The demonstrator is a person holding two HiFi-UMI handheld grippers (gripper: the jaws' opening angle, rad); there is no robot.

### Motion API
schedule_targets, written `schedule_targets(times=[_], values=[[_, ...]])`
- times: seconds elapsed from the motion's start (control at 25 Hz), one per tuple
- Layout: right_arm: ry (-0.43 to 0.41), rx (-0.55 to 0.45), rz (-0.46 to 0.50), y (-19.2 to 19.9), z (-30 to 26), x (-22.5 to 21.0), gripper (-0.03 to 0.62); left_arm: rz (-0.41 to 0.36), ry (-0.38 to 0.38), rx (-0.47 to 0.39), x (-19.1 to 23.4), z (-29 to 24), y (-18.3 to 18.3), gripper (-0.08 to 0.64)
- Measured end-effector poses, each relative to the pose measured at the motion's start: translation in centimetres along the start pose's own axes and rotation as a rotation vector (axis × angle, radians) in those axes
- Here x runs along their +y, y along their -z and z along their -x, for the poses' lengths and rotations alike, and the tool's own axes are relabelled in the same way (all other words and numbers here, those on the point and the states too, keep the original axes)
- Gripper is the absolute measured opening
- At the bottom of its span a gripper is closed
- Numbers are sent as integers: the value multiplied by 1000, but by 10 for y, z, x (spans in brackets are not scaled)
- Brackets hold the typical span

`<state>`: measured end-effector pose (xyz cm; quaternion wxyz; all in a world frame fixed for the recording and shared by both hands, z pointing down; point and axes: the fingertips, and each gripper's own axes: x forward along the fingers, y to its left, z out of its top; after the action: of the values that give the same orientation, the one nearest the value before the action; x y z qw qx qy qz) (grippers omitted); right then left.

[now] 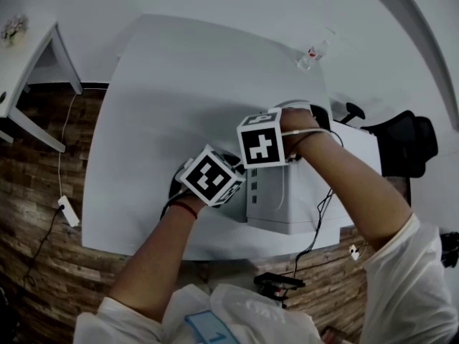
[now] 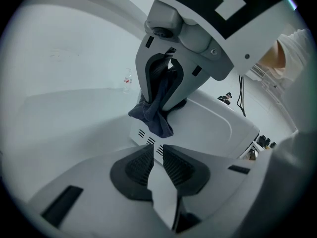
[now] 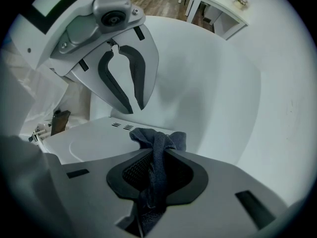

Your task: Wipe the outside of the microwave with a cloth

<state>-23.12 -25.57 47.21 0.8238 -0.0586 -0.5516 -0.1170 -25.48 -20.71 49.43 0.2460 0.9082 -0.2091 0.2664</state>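
Dark grey cloth is pinched in the right hand-held gripper, jaws clamped tight on it. The bunched end sits on the top edge of the white microwave, right by the vent slots. The left hand-held gripper is just beside the microwave's side, jaws pretty much together with nothing in them. The microwave's at the near right of the white worktop, and there's a small bottle at the far edge.
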Motion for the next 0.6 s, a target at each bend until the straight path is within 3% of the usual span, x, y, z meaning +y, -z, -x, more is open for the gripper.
schedule_targets(times=[0.6], values=[[-23,17,11,-5,2,30,84,-38,25,33,-19,-8,14,58]])
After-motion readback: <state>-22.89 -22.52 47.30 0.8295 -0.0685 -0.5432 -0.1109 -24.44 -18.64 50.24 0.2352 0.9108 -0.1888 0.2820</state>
